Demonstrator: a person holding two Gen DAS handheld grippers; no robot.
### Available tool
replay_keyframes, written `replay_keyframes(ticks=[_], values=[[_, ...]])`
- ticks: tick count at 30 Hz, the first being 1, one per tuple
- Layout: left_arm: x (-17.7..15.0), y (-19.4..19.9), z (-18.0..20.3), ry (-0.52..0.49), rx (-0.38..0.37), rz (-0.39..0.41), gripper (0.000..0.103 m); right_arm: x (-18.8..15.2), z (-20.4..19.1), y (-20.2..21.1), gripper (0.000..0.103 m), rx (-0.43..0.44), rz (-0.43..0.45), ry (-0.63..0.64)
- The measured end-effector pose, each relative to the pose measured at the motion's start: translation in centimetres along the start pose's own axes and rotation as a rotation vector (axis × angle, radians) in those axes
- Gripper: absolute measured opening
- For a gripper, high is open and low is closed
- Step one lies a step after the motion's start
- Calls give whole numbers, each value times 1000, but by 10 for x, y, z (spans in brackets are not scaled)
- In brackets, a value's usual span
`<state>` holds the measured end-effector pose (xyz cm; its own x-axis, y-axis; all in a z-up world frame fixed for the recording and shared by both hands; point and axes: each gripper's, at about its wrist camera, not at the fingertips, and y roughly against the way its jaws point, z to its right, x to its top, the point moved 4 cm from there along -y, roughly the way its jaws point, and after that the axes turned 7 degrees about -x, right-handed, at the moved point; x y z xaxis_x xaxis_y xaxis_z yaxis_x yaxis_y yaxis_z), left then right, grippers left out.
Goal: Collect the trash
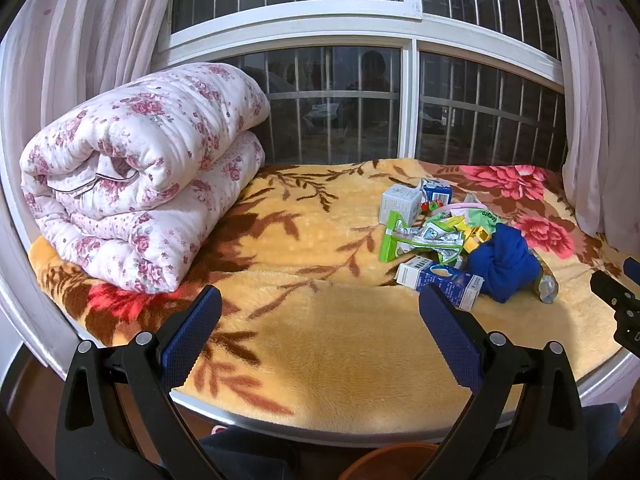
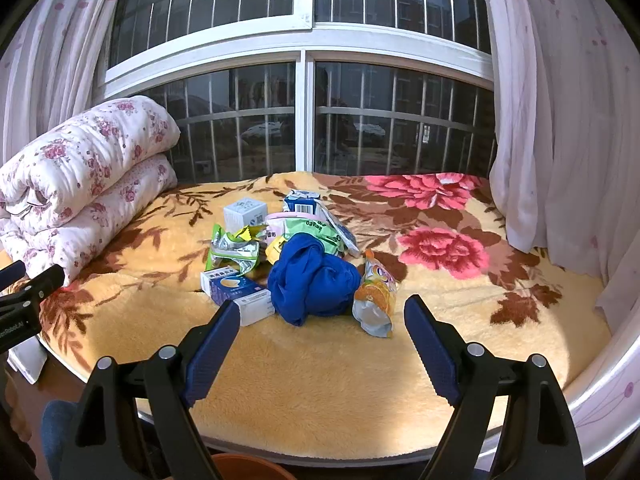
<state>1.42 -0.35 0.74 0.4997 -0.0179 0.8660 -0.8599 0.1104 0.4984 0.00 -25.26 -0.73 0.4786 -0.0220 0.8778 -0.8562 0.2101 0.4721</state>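
Note:
A pile of trash lies on the yellow flowered blanket (image 2: 320, 368): a blue-and-white carton (image 2: 236, 290) in front, a white box (image 2: 245, 212) and a blue milk carton (image 2: 301, 202) behind, green wrappers (image 2: 234, 250), and an orange pouch (image 2: 376, 296). A crumpled blue cloth (image 2: 314, 278) sits among them. My right gripper (image 2: 322, 316) is open and empty, just in front of the cloth. My left gripper (image 1: 320, 308) is open and empty, left of the pile; the carton (image 1: 440, 280), cloth (image 1: 504, 262) and wrappers (image 1: 420, 236) lie to its right.
A folded floral quilt (image 1: 148, 176) lies at the blanket's left end. Barred windows (image 2: 304, 120) stand behind, with pink curtains (image 2: 560, 100) at both sides. An orange bin rim (image 2: 248, 466) shows below the ledge. The right gripper's body (image 1: 616, 304) shows at the left view's right edge.

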Motion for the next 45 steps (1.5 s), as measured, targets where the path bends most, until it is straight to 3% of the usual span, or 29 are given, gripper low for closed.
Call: replay_keyframes(ticks=[45], values=[[-9, 0, 10, -4, -14, -21, 96, -13, -5, 4, 84, 9, -17, -13]])
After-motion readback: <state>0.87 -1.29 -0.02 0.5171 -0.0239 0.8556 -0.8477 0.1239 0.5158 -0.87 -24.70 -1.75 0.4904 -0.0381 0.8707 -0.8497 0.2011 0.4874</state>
